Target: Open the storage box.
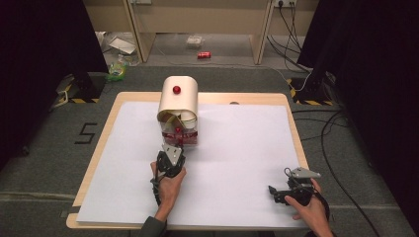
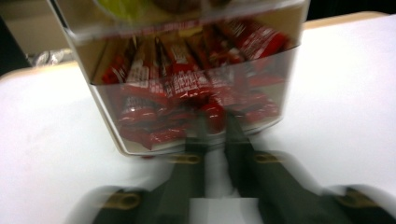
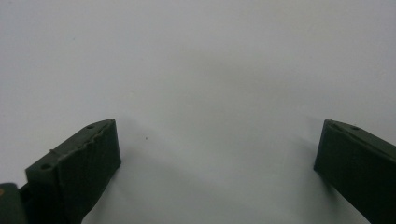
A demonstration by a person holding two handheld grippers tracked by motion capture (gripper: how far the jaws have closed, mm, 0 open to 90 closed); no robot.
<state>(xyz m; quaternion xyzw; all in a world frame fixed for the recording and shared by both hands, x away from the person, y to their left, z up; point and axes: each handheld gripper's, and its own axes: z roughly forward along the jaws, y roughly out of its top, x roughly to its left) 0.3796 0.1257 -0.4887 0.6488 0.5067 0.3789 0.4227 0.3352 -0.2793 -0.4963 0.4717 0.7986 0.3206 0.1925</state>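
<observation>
My left claw (image 2: 215,128) sits right at the open front of the clear drawer (image 2: 196,116) at the foot of the cream, round-topped dispenser (image 1: 178,101), and the drawer lies straight ahead of it, towards the far edge of the desk (image 1: 99,143). The jaws are drawn close together around something red and rounded at the drawer's front wall — I take it for the drawer's knob (image 2: 212,114), though motion blur smears the tips and I cannot rule out a wrapper. The red snack bars (image 2: 154,107) lie heaped inside, their long axes mostly running away from me and fanned a little. Any pull would come straight back along the claw's own line, towards me.

My right claw (image 1: 280,191) rests well apart, near the right front corner of the white sheet (image 1: 237,148), jaws spread wide with nothing but bare sheet between them (image 3: 210,140). The left is by far the nearer hand.

From above, my left hand (image 1: 169,180) and the grey plate hide the drawer's front edge, so the contact itself is out of sight there. The dispenser's upper part is cut off at the top of the left gripper view, and what the yellow-green shape behind its clear wall is, I cannot make out.
</observation>
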